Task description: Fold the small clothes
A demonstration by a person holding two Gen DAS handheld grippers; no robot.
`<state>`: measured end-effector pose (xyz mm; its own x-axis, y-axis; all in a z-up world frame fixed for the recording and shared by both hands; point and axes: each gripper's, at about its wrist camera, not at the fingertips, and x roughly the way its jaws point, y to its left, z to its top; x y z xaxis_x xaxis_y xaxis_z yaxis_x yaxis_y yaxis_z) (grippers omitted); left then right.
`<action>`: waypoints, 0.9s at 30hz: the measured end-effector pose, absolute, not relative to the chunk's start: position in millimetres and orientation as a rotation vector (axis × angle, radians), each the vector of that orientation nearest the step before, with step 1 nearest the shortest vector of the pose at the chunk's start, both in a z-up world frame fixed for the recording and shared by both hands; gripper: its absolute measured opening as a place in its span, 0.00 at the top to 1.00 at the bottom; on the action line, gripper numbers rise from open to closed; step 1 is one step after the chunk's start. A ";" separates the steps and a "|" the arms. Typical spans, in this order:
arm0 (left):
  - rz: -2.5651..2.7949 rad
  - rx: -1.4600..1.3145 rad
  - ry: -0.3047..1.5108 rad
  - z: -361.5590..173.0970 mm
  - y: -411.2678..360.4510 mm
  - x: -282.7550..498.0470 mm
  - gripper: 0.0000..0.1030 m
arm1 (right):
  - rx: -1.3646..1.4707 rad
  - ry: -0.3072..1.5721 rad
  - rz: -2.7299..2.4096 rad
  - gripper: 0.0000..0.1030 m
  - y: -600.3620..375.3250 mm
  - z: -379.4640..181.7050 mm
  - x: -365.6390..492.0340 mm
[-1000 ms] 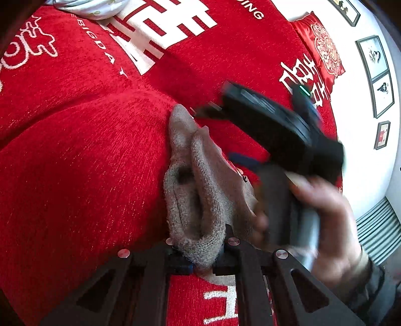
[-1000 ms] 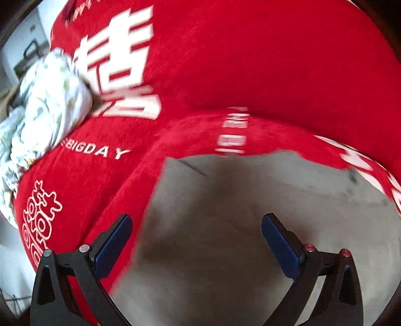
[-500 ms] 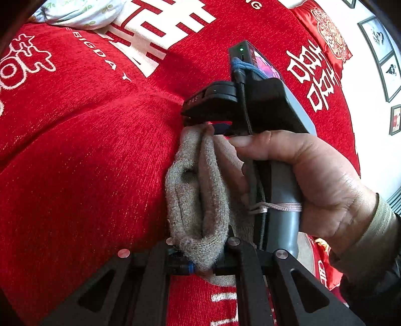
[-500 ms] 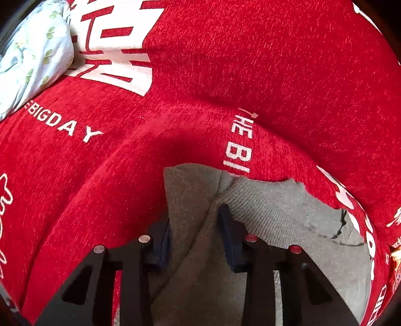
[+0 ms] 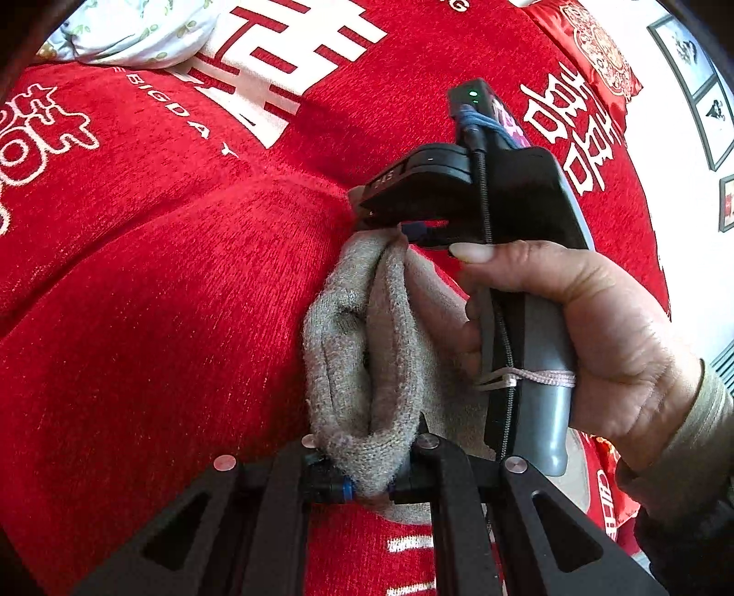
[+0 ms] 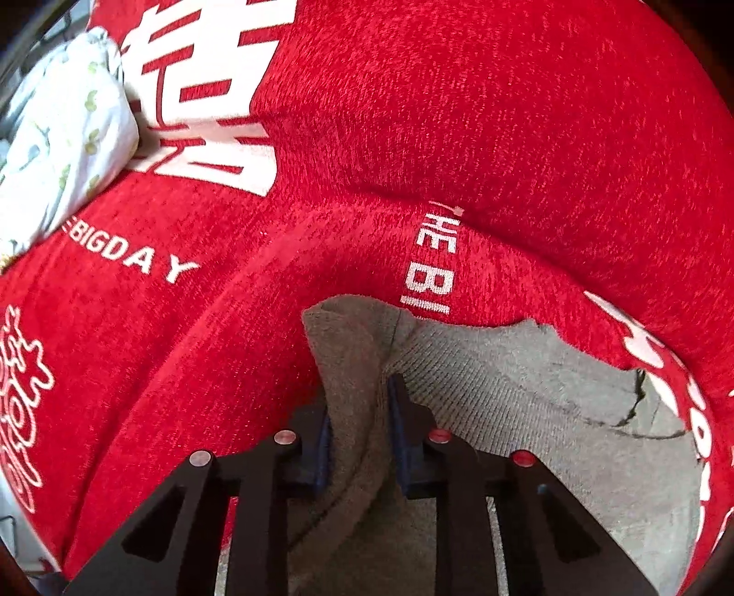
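A red cover (image 5: 137, 284) with white characters and lettering fills most of both views, lying in soft folds under bright daylight. In the left wrist view, a pale leaf-print cloth (image 5: 137, 32) sits at 11 o'clock, a red embroidered cushion (image 5: 596, 50) at 1 o'clock, and framed pictures (image 5: 697, 82) hang on a white wall (image 5: 674, 192) at 2 o'clock.

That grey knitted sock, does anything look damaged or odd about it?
The grey knitted sock has a ragged edge with dark frayed marks at its right side in the right wrist view. It may be torn. Both grippers pinch it over the red cover.
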<state>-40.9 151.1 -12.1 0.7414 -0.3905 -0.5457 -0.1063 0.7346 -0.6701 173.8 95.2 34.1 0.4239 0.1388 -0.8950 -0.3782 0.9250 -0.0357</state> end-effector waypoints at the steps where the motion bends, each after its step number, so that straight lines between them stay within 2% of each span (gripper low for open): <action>1: -0.171 -0.744 0.735 -11.7 151.1 -40.8 0.89 | -0.235 1.088 0.333 0.77 94.1 35.0 173.8; 27: -0.161 -0.603 0.751 43.3 122.9 -49.6 0.91 | 0.080 1.045 0.460 0.78 25.1 100.3 173.6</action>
